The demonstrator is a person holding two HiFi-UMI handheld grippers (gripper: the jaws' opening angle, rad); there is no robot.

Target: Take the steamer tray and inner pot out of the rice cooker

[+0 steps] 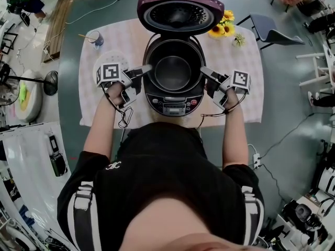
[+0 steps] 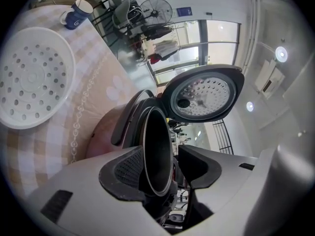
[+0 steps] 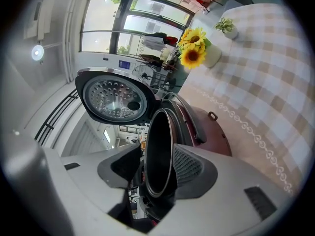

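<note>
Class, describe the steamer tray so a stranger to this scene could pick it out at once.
Start at the checked tablecloth with the open rice cooker at its middle. Left of the cooker, nearer the person than the blue mug, lies the steamer tray. It alone is a shallow white disc pierced with many small round holes.

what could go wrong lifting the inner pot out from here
1. The left tongs and right tongs only straddle the thin rim of the inner pot, with a gap showing beside it. Lifting before the pads bite could let it slip or tip.
2. The open lid stands just behind the pot, so a lift drifting back may knock it.
3. The steamer tray lies near the left tongs, crowding that side for set-down.
</note>
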